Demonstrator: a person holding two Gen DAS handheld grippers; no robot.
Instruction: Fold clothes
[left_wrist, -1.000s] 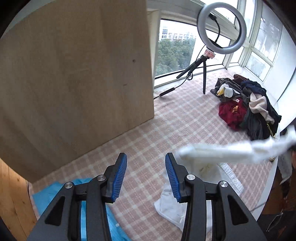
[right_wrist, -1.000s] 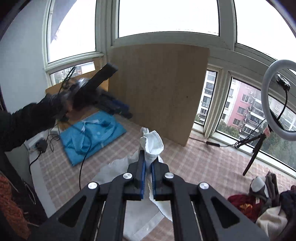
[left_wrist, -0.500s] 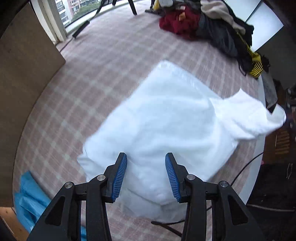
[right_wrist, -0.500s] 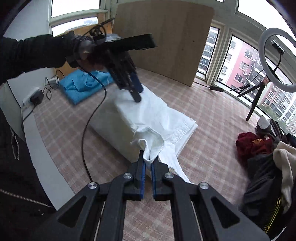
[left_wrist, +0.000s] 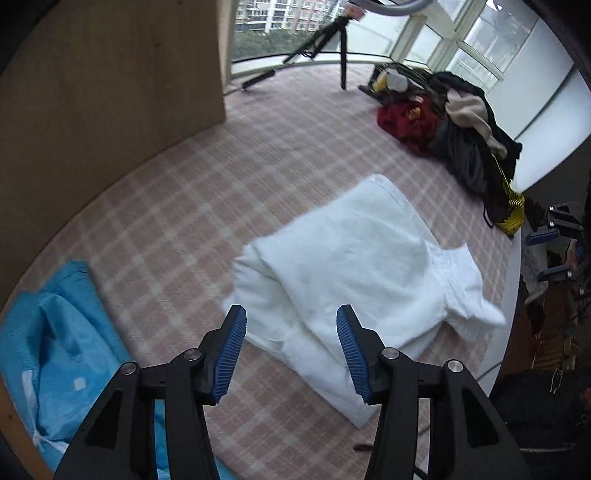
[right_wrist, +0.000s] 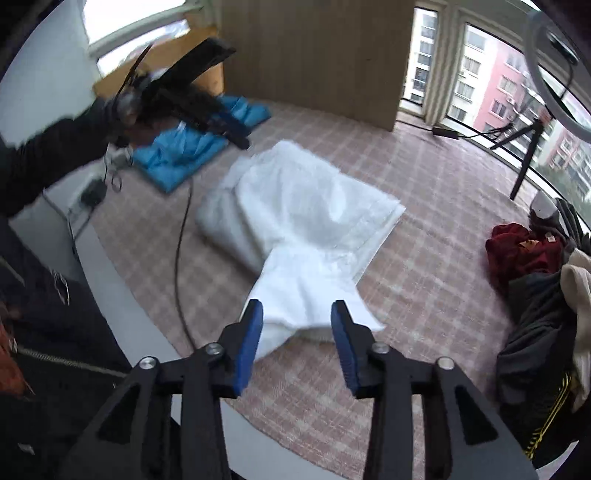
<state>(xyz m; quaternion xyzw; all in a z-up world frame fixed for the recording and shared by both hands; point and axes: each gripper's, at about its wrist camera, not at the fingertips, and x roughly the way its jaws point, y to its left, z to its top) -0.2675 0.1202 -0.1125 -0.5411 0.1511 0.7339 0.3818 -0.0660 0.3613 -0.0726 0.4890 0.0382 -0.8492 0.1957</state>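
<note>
White garment (left_wrist: 354, 266) lies doubled on the checked counter (left_wrist: 177, 206) w/ one flap (right_wrist: 306, 291) sticking out toward the edge — both hand-held grippers, left (left_wrist: 291, 345) & right (right_wrist: 295, 341), gape empty — pinch flap's corner, lay it square.

A windowed bay in daylight

A wooden panel (right_wrist: 317, 55) stood against the windows (right_wrist: 476, 70) at the far edge of the pink checked worktop (left_wrist: 207, 192); a tripod (left_wrist: 325, 40) stood near the glass, and apartment blocks (right_wrist: 506, 88) showed outside under grey light.
</note>
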